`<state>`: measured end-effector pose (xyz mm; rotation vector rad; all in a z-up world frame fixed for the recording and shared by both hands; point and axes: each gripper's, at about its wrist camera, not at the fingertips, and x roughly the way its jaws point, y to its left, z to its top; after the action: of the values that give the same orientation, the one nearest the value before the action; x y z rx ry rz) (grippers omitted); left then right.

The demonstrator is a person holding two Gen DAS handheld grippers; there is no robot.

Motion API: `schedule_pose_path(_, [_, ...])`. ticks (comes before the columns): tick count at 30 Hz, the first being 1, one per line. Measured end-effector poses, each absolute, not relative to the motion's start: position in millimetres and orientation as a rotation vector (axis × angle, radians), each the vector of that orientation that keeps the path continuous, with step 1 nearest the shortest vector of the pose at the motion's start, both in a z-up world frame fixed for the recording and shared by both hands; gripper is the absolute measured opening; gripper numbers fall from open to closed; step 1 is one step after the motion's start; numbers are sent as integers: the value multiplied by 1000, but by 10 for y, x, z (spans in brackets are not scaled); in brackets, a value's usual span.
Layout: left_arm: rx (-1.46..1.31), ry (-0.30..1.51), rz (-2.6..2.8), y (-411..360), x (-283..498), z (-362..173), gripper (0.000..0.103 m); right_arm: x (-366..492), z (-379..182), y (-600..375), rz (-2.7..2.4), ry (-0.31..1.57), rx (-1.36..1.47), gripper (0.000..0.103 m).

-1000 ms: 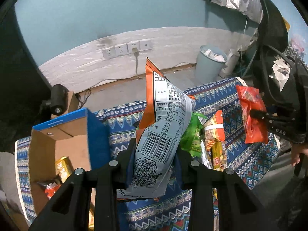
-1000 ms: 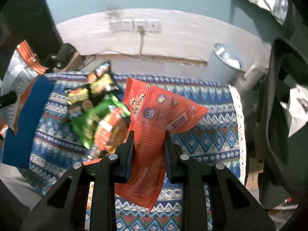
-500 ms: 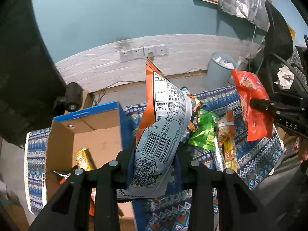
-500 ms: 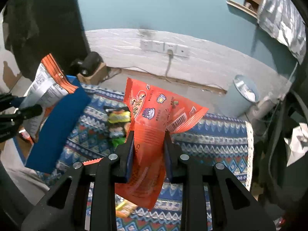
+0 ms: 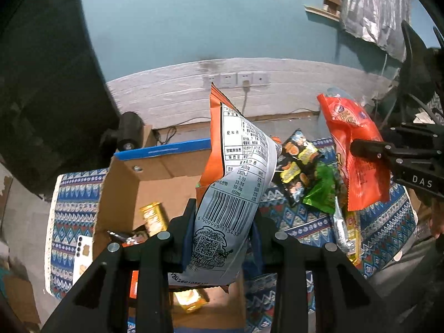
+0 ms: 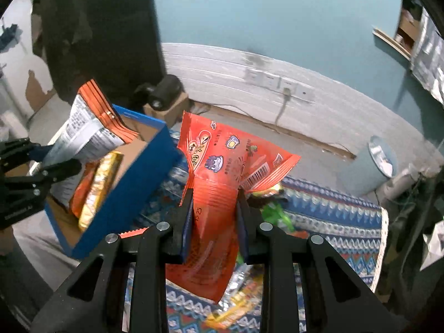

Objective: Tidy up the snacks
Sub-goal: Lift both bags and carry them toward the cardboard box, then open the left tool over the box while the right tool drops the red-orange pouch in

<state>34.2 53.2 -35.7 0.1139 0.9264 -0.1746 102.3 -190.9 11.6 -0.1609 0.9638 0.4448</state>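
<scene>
My left gripper point(image 5: 222, 222) is shut on an orange and silver snack bag point(image 5: 236, 172) with a barcode, held above the open cardboard box point(image 5: 155, 183) with blue outer walls. The bag also shows in the right wrist view point(image 6: 86, 136), over the box point(image 6: 133, 177). My right gripper point(image 6: 213, 211) is shut on a red snack bag point(image 6: 222, 177), held just right of the box above the patterned cloth; it shows in the left wrist view point(image 5: 358, 161). Gold point(image 5: 154, 219) and orange packets lie inside the box.
A pile of loose snack packets point(image 5: 308, 174) lies on the blue patterned tablecloth point(image 5: 383, 222) right of the box. A phone point(image 5: 82, 252) lies left of the box. A bin point(image 6: 374, 163) stands by the wall, with a black chair at far right.
Both grippers have moved left with their bags. The left bag now hangs over the box opening, and the red bag has come from over the snack pile to beside the box's right wall.
</scene>
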Motion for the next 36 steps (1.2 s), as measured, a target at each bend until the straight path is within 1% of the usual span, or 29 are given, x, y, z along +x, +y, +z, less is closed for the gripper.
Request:
schedule_pose_path(10, [56,945,-88,1073,337,-428,35,1124,166,-1195,549,970,-192,24])
schedule_pose_path(18, [15,1000,-4,1537,344,-649,35,1189,67,-680,623,997,-211,25])
schedule_pose_path(31, [-40,1039,68,1863,360,-777,36,1246,-184,-65,716,1061,-271,25])
schedule_pose_path(33, [-26,1050,91,1856,368,-792,42,1254,-221,11,730,1068,-293,28])
schedule_pose_path(35, [-9,1053,109,1858,372,-804,54,1273,-244,48,728,1062,-315,30])
schedule_pose_path(36, [-1,1051,117,1855,371,-802,57,1279,-249,59,721,1054,-326,35])
